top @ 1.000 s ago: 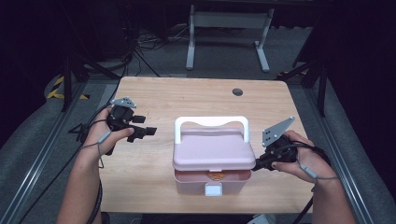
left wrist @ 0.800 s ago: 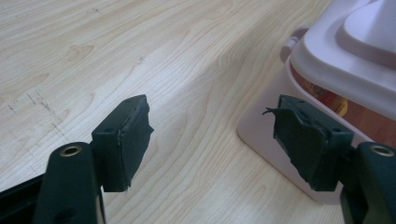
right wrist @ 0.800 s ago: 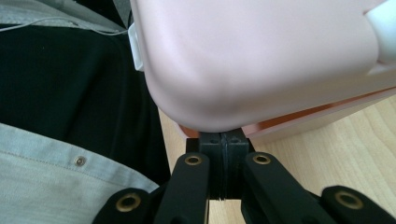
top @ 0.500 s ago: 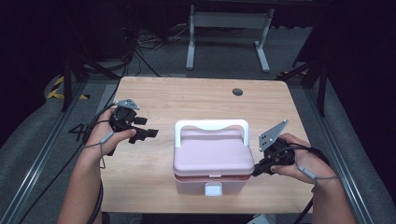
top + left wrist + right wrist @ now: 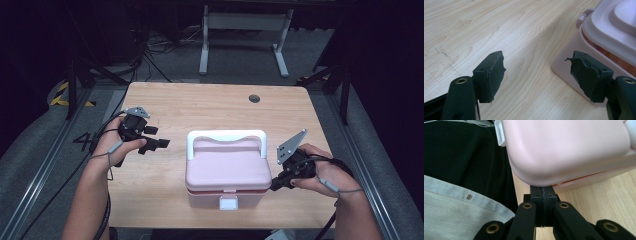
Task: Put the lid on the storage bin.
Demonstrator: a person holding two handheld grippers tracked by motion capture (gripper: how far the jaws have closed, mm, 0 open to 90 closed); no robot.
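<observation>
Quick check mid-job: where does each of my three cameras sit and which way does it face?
High view: above the person's side, looking forward and down at the table; both forearms show.
Left gripper view: rides the left gripper, jaws apart, facing the pink box.
Right gripper view: rides the right gripper, jaws together under the box's lid.
All share the box.

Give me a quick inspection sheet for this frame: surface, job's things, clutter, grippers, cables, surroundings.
Surface: light wooden table, a round grommet hole near the far edge.
Job's things: pink lidded box with a white handle and a white front latch, lid down, near the front edge.
Clutter: nothing seen.
Grippers: left gripper open, apart from the box, aimed at its left side; right gripper fingers together, tips at the box's right lower corner under the lid edge.
Cables: one trails from each gripper along the wrist.
Surroundings: dark floor, white stand legs behind the table, loose floor cables.
</observation>
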